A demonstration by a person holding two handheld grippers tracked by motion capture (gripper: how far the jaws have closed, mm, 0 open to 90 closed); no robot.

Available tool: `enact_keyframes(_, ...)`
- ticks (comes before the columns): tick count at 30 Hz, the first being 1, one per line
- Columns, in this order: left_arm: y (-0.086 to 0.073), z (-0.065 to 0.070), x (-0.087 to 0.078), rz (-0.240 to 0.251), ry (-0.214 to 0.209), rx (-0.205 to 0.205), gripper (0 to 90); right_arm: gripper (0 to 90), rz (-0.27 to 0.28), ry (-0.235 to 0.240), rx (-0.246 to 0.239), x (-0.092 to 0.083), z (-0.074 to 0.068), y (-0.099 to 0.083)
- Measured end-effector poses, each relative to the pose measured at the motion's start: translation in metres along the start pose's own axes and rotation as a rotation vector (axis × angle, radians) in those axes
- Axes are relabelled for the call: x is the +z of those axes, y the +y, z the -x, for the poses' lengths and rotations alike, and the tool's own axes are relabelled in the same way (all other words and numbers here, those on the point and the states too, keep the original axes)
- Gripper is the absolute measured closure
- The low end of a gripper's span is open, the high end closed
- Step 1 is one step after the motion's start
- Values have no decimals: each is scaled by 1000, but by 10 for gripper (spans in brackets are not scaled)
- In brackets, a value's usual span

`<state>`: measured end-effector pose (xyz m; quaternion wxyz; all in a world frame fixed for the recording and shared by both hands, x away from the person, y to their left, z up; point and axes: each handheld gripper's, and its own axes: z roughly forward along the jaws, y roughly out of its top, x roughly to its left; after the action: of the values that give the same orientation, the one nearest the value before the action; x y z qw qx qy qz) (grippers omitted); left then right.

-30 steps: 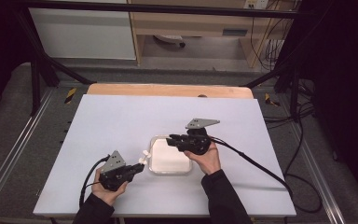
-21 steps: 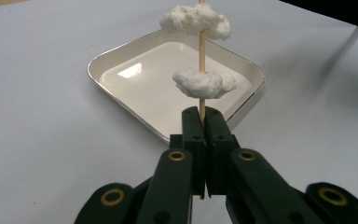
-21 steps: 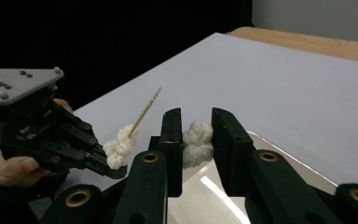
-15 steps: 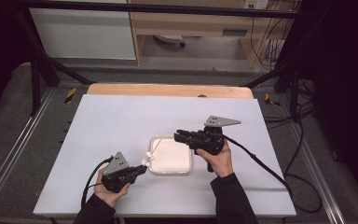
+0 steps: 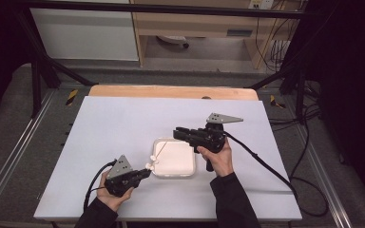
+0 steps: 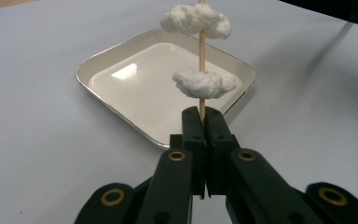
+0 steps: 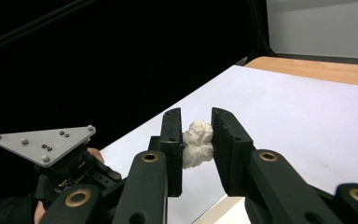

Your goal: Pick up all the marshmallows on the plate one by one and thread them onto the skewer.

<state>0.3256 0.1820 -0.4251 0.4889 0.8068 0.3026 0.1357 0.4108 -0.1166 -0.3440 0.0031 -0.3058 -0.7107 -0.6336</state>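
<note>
Plainly, a threading job: white lumps going onto a thin stick.

Left hand-held gripper (image 6: 204, 123): clenched on the near end of the wooden stick (image 6: 202, 56), low at the near left of the table (image 5: 104, 123).
Stick: its long axis runs up and away from the left jaws, out over the near left corner of the white tray (image 6: 121, 56). In the high view it slants from the left hand-held gripper (image 5: 145, 172) toward the tray's (image 5: 190, 174) middle.
Lumps on the stick: two, one soft white piece (image 6: 204, 84) just above the jaws, a second piece (image 6: 195, 19) farther up; the bare tip is cut off at the top of the left gripper view.
Right hand-held gripper (image 7: 196, 140): grasping a third white lump (image 7: 197, 143), pinched between its two pads.
Right hand-held gripper, place: raised above the far right edge of the tray, jaws pointing left (image 5: 180, 133).
Key relation: the stick's free tip lies to the near left of the held lump and below it, probably well apart, though the tip is too thin to place surely from above.
Nearer hand: the right one must close that gap; the left only steadies.
Poses: left hand (image 5: 109, 192) low, wrist near the table edge; right hand (image 5: 218, 156) lifted, forearm coming in from the near side.
Next move, as I judge it: line the lump up on the stick's axis, then push it down over the tip.
</note>
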Motion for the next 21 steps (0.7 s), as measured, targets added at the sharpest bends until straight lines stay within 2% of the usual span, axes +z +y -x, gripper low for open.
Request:
enact_keyframes(13, 0, 1, 0, -5, -5, 10, 892, 748, -54, 36, 22, 15, 2, -11)
enact_keyframes(21, 0, 1, 1, -5, -8, 16, 892, 749, -53, 52, 39, 18, 3, -12)
